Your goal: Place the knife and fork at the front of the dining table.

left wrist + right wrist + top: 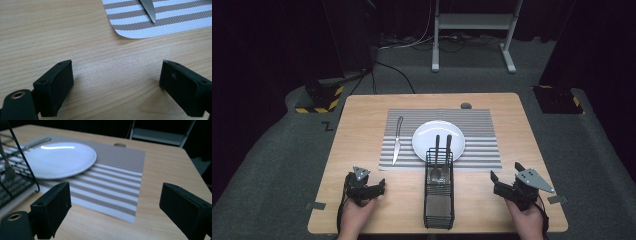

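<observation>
- Left tool: near the worktop's front edge at about 7 o'clock, held in the person's left hand. Jaws stand wide apart, with only bare wood between them in the left gripper view; nothing gripped.
- Table knife: lies at the left edge of the striped placemat, at 9 o'clock from the plate, handle toward 12 o'clock, blade tip toward 6 o'clock. It is at about 1 o'clock from the left tool, near but apart. In the left gripper view its blade tip rests on the placemat corner beyond the jaws.
- White plate: mid-placemat, nothing on it, with a glare streak across it in the right gripper view.
- Black wire cutlery caddy: at 6 o'clock from the plate, its far end over the placemat's front edge, between the two tools. Two dark handles stick up out of it; a spoon bowl shows inside.
- Small dark round object: on the worktop just beyond the placemat's far edge, at 12 o'clock; too small to identify.
- Right tool: at about 5 o'clock on the worktop, in the right hand. Jaws wide apart, nothing between them; beyond the gap in the right gripper view lie the placemat and worktop.
</observation>
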`<state>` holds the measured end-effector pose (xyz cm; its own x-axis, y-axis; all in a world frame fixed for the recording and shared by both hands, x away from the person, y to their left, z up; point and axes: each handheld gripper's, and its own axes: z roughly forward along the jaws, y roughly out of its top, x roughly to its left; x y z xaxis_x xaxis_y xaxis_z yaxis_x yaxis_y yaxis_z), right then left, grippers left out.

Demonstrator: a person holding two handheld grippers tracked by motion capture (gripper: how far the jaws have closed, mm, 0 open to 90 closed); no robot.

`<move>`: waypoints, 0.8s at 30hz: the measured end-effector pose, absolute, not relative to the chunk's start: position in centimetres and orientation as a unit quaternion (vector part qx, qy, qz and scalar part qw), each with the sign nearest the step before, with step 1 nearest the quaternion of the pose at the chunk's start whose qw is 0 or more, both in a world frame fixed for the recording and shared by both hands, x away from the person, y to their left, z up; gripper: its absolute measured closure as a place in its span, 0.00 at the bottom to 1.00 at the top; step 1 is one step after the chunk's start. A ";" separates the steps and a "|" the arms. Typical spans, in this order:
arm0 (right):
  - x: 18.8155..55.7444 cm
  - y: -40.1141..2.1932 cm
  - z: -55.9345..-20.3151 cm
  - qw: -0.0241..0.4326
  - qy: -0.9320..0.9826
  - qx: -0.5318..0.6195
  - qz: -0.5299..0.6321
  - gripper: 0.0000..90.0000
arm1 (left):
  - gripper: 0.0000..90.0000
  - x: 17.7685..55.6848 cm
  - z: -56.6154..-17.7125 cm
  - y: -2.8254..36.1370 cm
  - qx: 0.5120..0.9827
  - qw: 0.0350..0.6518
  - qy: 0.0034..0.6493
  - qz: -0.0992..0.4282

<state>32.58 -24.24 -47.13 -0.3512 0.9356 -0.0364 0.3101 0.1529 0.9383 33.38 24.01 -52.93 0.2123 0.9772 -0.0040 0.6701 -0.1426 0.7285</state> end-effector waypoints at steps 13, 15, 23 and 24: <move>32.9 -20.4 -44.2 0.340 0.682 0.404 0.506 0.14 | 0.13 33.4 -52.9 24.0 0.715 0.310 0.575 0.247; 33.3 -19.5 -43.7 0.339 0.682 0.399 0.510 0.14 | 0.13 33.4 -52.9 24.0 0.715 0.310 0.575 0.248; 34.5 -15.8 -42.4 0.337 0.682 0.374 0.530 0.19 | 0.13 33.4 -52.9 24.0 0.715 0.310 0.576 0.247; 34.7 -15.5 -42.3 0.338 0.681 0.372 0.532 0.20 | 0.13 33.4 -52.9 24.0 0.715 0.310 0.576 0.247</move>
